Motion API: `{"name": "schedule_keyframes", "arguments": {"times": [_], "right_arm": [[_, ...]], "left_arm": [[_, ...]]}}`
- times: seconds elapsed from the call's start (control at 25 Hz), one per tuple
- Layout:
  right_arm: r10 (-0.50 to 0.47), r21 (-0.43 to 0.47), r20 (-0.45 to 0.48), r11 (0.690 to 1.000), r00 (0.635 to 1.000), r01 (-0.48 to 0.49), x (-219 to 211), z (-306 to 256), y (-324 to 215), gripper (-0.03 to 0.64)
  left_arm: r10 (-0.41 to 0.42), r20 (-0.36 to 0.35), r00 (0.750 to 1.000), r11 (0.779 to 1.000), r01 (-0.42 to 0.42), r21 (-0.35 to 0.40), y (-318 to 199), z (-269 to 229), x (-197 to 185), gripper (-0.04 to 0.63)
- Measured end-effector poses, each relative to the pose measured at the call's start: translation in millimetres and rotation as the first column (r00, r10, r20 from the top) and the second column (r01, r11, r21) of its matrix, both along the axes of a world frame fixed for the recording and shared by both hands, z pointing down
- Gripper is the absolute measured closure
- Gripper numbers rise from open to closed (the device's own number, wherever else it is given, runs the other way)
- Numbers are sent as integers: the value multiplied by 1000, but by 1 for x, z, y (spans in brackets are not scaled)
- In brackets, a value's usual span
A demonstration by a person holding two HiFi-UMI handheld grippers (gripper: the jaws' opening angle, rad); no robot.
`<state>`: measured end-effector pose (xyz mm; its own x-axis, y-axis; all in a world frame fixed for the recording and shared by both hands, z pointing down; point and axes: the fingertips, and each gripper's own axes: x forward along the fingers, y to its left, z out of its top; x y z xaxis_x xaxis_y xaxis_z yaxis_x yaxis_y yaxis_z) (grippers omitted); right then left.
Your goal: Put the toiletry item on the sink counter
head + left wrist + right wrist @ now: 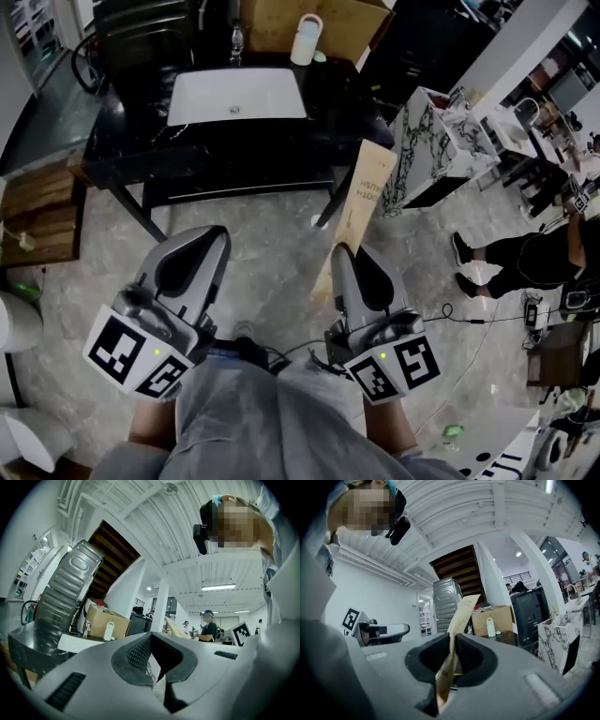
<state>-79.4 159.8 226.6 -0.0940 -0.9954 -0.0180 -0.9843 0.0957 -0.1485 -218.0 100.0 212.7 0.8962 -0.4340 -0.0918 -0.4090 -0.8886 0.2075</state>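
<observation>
- Pale marbled floor tiling is seen below both grippers in the head view.
- At the far side of the floor, a black sink counter is located, with a white rectangular basin set into it.
- A white cylindrical bottle with a handle is placed upright at the back of the counter, just in front of a brown cardboard carton.
- A white cabinet with black marble veining is positioned to the right of the counter.
- The right gripper is held level, and its jaws are closed onto a long, flat tan cardboard toothbrush box.
- In the right gripper view, the box is clamped edge-on between the two pads of the right gripper and is tilted up and to the right.
- The box is carried above the floor, short of the counter, and is not set down on it.
- The left gripper is held level beside the right one.
- In the left gripper view, the jaws of the left gripper are brought together at the tips, with nothing held between them.
</observation>
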Motion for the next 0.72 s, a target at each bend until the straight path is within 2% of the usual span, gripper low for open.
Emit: {"name": "schedule_keyframes", "arguments": {"times": [0.48, 0.72], "right_arm": [[118, 7, -11, 993, 993, -118, 19, 4, -34, 575], [147, -6, -18, 989, 989, -147, 19, 8, -48, 574]], "left_arm": [[139, -25, 990, 990, -139, 1, -46, 8, 32, 592], [160, -57, 985, 986, -162, -38, -67, 15, 30, 592]]}}
